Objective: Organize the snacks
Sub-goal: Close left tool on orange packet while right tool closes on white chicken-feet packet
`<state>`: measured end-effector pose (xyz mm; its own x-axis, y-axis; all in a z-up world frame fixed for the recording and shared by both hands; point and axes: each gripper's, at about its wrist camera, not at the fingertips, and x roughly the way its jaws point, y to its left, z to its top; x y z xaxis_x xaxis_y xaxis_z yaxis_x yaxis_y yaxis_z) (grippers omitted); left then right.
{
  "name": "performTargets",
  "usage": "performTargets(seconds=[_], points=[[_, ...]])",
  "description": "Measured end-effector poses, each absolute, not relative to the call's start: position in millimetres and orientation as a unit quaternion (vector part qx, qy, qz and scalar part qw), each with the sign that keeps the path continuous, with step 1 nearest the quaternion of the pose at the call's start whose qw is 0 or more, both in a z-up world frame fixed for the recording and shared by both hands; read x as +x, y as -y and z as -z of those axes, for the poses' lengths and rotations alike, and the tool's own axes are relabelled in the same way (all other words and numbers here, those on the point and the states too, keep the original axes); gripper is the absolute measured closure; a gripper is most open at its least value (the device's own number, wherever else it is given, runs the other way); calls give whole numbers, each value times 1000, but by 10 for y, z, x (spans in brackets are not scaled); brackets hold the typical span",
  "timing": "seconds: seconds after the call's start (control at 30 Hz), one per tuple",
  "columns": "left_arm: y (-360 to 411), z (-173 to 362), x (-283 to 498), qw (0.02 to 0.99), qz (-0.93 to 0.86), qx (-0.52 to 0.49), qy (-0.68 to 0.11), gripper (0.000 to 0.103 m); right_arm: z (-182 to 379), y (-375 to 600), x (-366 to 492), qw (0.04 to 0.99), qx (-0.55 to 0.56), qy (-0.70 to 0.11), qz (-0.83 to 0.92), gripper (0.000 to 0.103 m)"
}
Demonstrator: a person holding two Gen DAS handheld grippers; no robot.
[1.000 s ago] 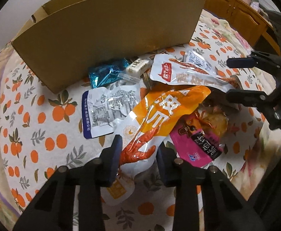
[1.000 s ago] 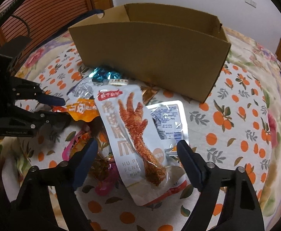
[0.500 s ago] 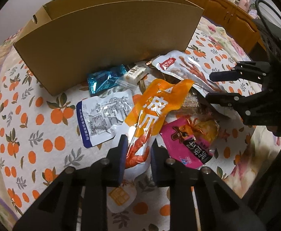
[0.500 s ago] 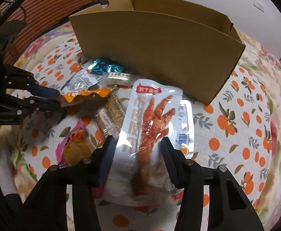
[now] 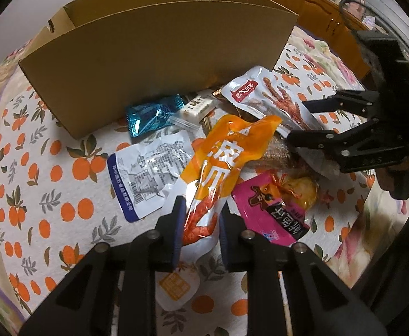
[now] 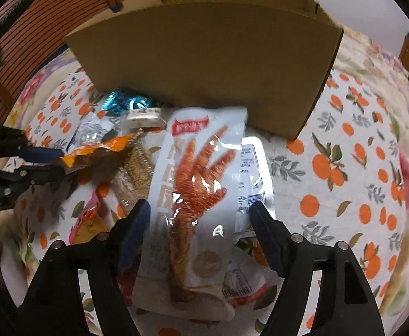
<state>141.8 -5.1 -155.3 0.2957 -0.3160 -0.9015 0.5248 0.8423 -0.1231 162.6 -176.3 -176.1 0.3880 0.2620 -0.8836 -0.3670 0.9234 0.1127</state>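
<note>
My left gripper (image 5: 200, 218) is shut on an orange chicken-feet snack pack (image 5: 226, 162) and holds its far end raised off the table. My right gripper (image 6: 200, 224) has its jaws around a white chicken-feet pack (image 6: 196, 184), which is lifted toward the cardboard box (image 6: 204, 64); in the left wrist view the fingers (image 5: 313, 137) close on that white pack (image 5: 260, 95). The open cardboard box (image 5: 148, 64) stands behind the snack pile.
On the orange-print tablecloth (image 5: 36, 168) lie a blue foil packet (image 5: 151, 114), a small white bar (image 5: 198, 106), a silver-white pouch (image 5: 151, 173), a pink pack (image 5: 271, 210), a yellow snack (image 5: 302, 190) and a flat white pouch (image 6: 253, 168). Wooden cabinets (image 5: 316, 5) stand behind.
Both grippers closed on their packs and lifted them. The orange pack's end rose off the table; the white pack moved up and toward the box.
</note>
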Motion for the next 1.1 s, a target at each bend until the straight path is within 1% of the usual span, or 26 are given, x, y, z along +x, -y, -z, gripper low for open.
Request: performTargets(seconds=[0.13,0.17,0.2,0.23,0.27,0.3,0.67,0.73,0.8,0.87,0.97,1.03,1.07,1.1], points=[[41,1559,1417,798,264,96,-532,84,1814,1816,1693,826,-18,-527,-198,24],[47,1568,1415,798,265,98,-533,84,1812,1819,1698,826,-14,-527,-199,24],[59,1574,1412,797,265,100,-533,84,1806,1818,1691,826,-16,-526,-201,35],[69,1578,1407,797,266,102,-533,84,1786,1816,1681,826,-16,-524,-208,41],[70,1580,1401,797,266,105,-531,84,1761,1810,1668,826,-16,-522,-214,50],[71,1578,1400,798,266,105,-530,84,1743,1812,1659,828,-21,-520,-208,64],[23,1498,1381,800,268,91,-529,87,1636,1772,1536,828,-21,-508,-235,67],[19,1478,1364,800,270,92,-528,88,1596,1770,1516,829,-20,-505,-238,73],[23,1473,1352,800,268,94,-529,89,1540,1774,1506,833,-15,-498,-240,88],[20,1485,1348,798,267,95,-531,89,1504,1787,1528,831,-13,-504,-236,91],[19,1496,1369,796,265,88,-537,89,1512,1745,1555,828,-19,-510,-232,91],[22,1483,1371,798,266,88,-534,89,1536,1776,1586,824,0,-516,-233,90],[19,1483,1373,798,267,86,-534,89,1555,1794,1601,823,5,-520,-231,86],[18,1486,1372,797,267,85,-535,89,1588,1810,1623,823,2,-524,-219,80]])
